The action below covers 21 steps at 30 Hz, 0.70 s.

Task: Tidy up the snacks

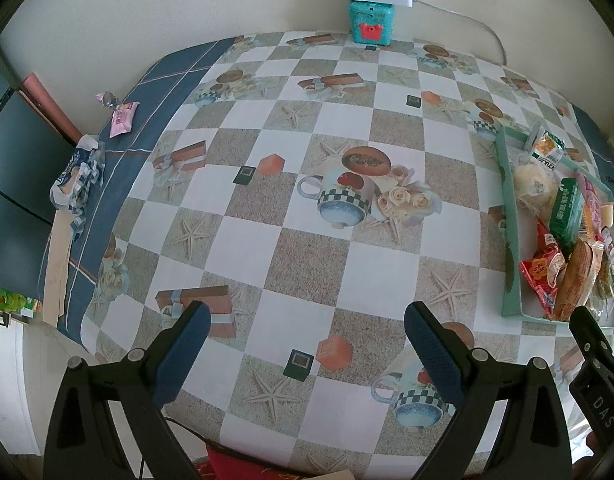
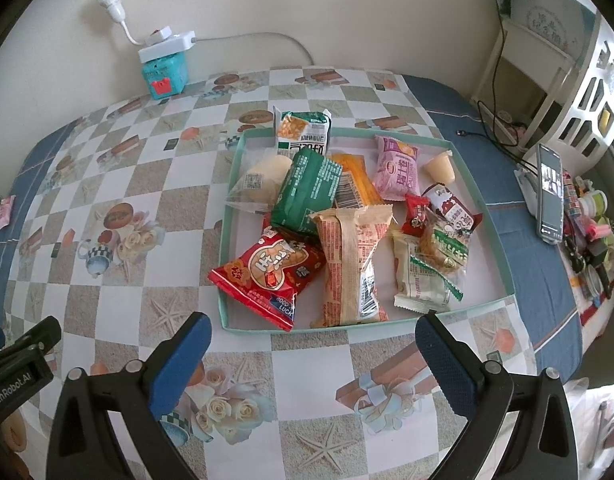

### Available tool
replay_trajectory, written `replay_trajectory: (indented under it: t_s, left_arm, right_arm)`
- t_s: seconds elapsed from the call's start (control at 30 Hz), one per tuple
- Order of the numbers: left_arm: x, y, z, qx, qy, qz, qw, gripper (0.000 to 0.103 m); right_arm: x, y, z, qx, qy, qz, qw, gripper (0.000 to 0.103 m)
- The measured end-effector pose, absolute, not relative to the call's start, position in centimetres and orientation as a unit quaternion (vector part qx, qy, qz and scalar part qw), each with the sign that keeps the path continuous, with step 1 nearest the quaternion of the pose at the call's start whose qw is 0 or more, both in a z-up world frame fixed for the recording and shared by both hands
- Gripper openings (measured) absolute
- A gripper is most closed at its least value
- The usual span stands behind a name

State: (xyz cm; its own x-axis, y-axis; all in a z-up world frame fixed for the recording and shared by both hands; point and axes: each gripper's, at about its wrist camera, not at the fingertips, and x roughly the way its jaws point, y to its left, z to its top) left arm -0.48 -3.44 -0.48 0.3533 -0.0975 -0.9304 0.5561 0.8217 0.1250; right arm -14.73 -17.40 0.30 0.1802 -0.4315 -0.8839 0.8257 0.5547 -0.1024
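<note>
Left tongs (image 1: 307, 344) and right tongs (image 2: 313, 350) are hovering wide apart, gripping nothing. Snack packets (image 2: 347, 216) are lying piled inside the tray (image 2: 495, 220) on the counter (image 1: 267, 200).

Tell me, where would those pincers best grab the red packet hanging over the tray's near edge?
Probably the red packet's near crimped end, coming from the front with the right gripper. That flat end overhangs the tray rim, free of the other snacks, so open jaws can close across it.
</note>
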Motion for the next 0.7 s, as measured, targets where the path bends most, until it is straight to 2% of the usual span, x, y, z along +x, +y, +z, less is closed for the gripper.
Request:
replay_trajectory:
  t_s: [0.7]
  left_arm:
    - [-0.46, -3.12, -0.83, 0.216, 0.532, -0.204, 0.793, 0.098]
  right_arm:
    - [-14.70, -17.44, 0.25, 0.206, 0.480, -0.424, 0.740, 0.103]
